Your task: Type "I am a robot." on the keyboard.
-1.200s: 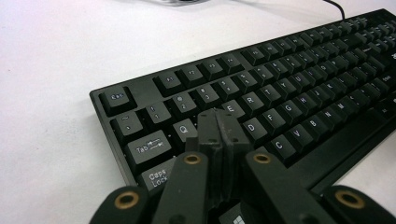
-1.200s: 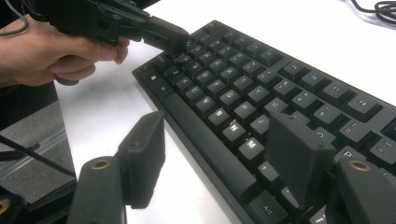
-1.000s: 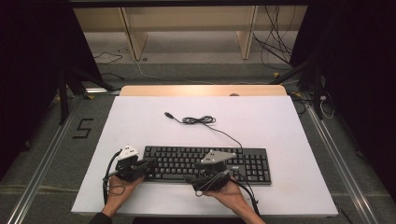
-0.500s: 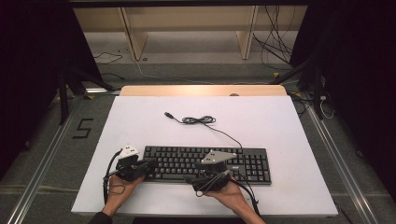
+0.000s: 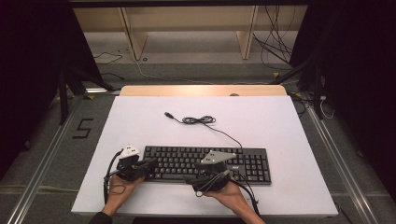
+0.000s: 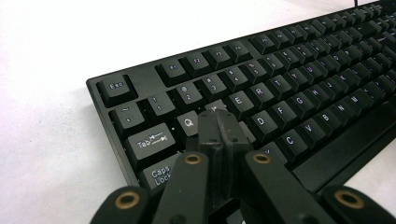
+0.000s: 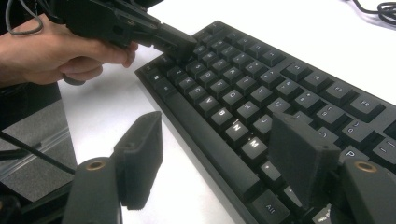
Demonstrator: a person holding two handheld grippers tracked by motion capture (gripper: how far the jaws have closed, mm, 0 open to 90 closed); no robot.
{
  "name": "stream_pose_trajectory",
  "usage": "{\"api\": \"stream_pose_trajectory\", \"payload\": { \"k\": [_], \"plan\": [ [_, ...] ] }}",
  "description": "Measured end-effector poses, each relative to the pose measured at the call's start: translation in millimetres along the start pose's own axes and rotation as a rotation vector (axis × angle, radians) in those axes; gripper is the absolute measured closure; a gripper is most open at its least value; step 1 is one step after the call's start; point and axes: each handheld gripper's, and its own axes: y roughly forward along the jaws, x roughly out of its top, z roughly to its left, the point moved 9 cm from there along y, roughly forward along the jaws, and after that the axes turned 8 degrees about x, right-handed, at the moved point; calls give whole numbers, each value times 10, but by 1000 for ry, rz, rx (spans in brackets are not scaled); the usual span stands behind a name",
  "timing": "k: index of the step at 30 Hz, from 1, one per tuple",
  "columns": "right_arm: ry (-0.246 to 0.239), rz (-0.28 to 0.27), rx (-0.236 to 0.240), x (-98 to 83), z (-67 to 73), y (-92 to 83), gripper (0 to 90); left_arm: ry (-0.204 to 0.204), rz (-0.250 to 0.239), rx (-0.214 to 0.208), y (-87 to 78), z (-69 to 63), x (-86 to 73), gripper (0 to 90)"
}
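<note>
A black keyboard (image 5: 205, 163) lies near the front edge of the white table (image 5: 280, 121). Its cable (image 5: 201, 120) is coiled behind it and ends in a loose plug (image 5: 167, 114). My left gripper (image 5: 150, 164) is shut, and its tip (image 6: 218, 119) rests on the keys just right of Q on the keyboard (image 6: 289, 93). My right gripper (image 5: 195, 177) is open and points left along the front of the keyboard (image 7: 243, 93). One of its jaws hangs over the bare table and the other over the keys by M. The right gripper (image 7: 219, 158) holds nothing. The left gripper (image 7: 180, 42) shows farther off in a hand.
A wooden strip (image 5: 201, 90) runs along the table's far edge. Beyond it stand wooden shelf legs (image 5: 133, 37) and loose cables on the floor (image 5: 275, 46). A "5" mark (image 5: 83, 128) is on the floor at the left. Metal rails (image 5: 327, 149) flank the table.
</note>
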Motion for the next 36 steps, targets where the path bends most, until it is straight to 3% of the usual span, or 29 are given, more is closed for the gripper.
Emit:
{"api": "stream_pose_trajectory", "payload": {
  "k": [11, 21, 29, 36],
  "plan": [
    [0, 0, 1, -1, 3, 2, 361, 3, 25, -17, 25, -16, -30, 889],
    [0, -3, 1, 3, 1, -3, 361, -4, 17, -11, 7, -9, -16, 887],
    [-1, -10, -2, 12, -9, -12, 361, -44, -57, -53, -103, -5, 83, 762],
    [-3, -15, -4, 22, -5, -9, 361, -51, -89, -92, -179, -54, 114, 636]
  ]
}}
